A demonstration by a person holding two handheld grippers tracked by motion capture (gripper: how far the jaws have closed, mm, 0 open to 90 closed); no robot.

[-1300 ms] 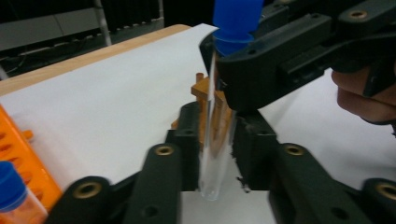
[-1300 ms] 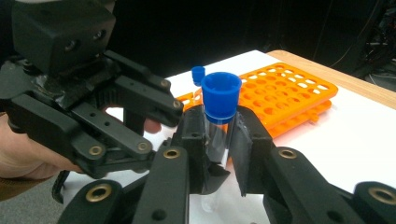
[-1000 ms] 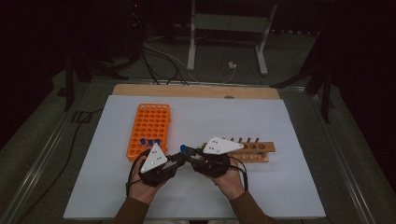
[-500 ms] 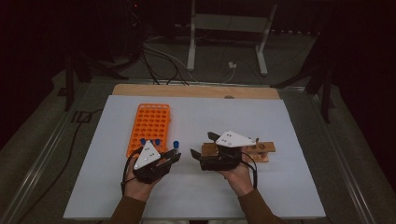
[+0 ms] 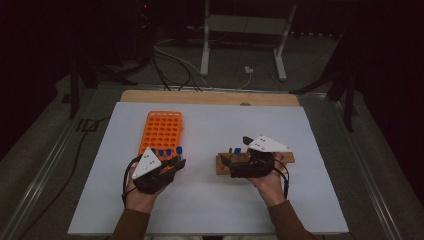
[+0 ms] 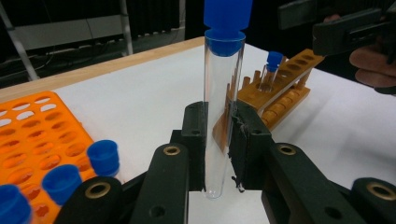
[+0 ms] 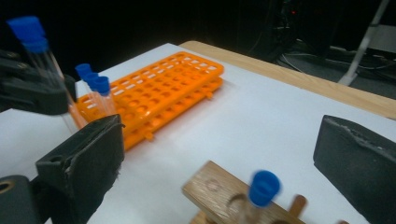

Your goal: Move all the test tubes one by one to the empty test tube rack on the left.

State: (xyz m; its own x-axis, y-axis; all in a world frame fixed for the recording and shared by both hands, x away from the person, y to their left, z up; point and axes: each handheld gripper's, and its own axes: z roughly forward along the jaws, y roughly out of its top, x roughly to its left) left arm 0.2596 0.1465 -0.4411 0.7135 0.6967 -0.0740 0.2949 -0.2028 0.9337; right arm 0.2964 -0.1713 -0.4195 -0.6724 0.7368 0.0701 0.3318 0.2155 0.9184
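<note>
While clamped upright in the left gripper [image 6: 217,154], tube [image 6: 223,116] stands clear and capped in blue, cap at the top edge of the left gripper view, rounded bottom hanging just below the pads. Held near the orange rack [image 5: 162,131], at its near end, just beside the capped tubes [image 5: 170,151] standing in that rack's front row. Seen again in the right gripper view at far left: same tube [image 7: 39,56], same blue cap, pinched by the left gripper [image 7: 32,93].

Right gripper [image 5: 239,167] over the wooden rack [image 5: 287,157], jaws spread wide, just been opening, nothing pressed between the pads. From the right gripper view, 2 black pads [image 7: 88,158] far apart, with 1 capped tube [image 7: 259,196] seated in a hole at the wooden rack's [image 7: 215,186] end below, blurred, between the jaws but untouched. Same seated tube [image 6: 270,70] visible past the held one in the left gripper view, upright in the wooden rack [image 6: 280,88].

Both racks on the white sheet [image 5: 210,210], well apart, orange to the left, wooden to the right. Wooden table edge [image 5: 210,97] showing beyond the sheet's far side.
</note>
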